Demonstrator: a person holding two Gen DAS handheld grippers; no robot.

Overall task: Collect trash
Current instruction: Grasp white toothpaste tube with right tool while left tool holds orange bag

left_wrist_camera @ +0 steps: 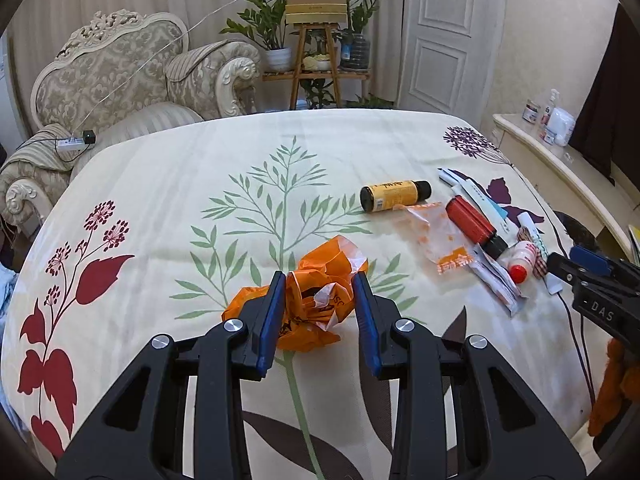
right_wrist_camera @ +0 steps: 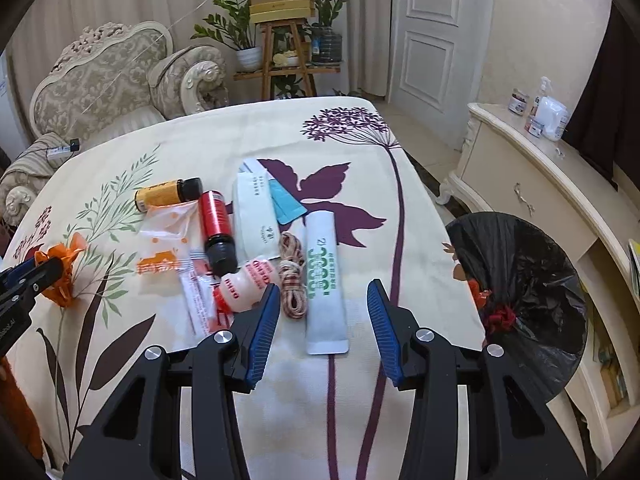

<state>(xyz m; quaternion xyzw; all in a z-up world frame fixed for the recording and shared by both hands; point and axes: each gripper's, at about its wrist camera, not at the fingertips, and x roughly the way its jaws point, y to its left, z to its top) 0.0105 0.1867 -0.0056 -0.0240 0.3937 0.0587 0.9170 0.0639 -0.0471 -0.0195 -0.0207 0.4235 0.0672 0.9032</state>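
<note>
A crumpled orange plastic bag (left_wrist_camera: 316, 300) lies on the flowered tablecloth (left_wrist_camera: 160, 184). My left gripper (left_wrist_camera: 320, 280) is open with its blue pads on either side of the bag. My right gripper (right_wrist_camera: 323, 290) is open and empty above a long white sachet (right_wrist_camera: 325, 280) and a coil of string (right_wrist_camera: 291, 276). Beside them lie a small white bottle with a red cap (right_wrist_camera: 246, 286), a red bottle (right_wrist_camera: 216, 226), a yellow bottle (right_wrist_camera: 166, 194), a clear orange-printed wrapper (right_wrist_camera: 166, 240) and white paper packets (right_wrist_camera: 256, 208). The orange bag also shows at the left of the right wrist view (right_wrist_camera: 60, 276).
A bin lined with a black bag (right_wrist_camera: 528, 280) stands on the floor off the table's right edge, with red trash inside. A cream sideboard (right_wrist_camera: 520, 184) with bottles is behind it. An armchair (left_wrist_camera: 120, 80) and a plant stand (left_wrist_camera: 316, 52) are beyond the table.
</note>
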